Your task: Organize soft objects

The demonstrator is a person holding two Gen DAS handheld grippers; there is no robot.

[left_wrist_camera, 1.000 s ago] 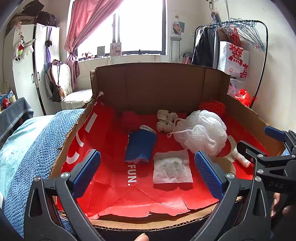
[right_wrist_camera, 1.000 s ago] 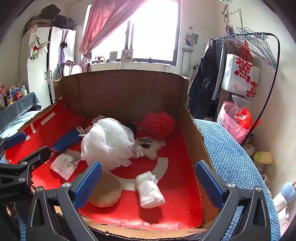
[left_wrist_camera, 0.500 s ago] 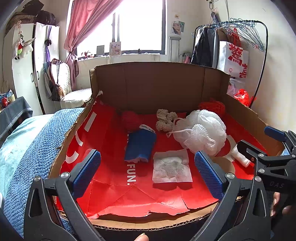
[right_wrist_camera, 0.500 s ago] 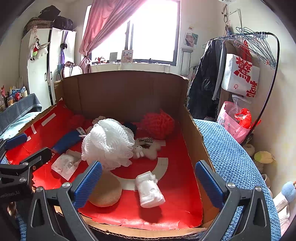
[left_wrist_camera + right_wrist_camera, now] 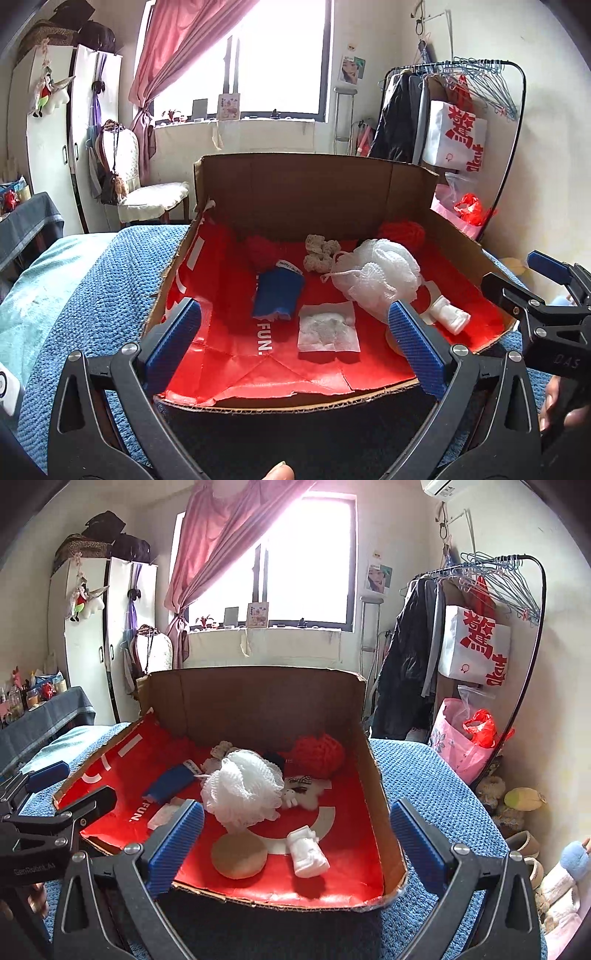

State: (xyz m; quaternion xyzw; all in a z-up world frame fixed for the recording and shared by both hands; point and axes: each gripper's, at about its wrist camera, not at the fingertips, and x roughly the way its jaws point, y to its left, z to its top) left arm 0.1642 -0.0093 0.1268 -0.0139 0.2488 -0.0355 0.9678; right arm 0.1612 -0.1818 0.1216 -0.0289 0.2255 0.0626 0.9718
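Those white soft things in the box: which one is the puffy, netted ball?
The white mesh bath puff in the middle of the box. The flat white packet and the small rolled white cloth lie low and smooth by comparison.

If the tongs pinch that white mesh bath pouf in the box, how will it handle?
The white mesh pouf looks airy, so probably very light and squashy; ruffles may snag. Its cord loop would likely dangle. It seems unlikely to roll far.
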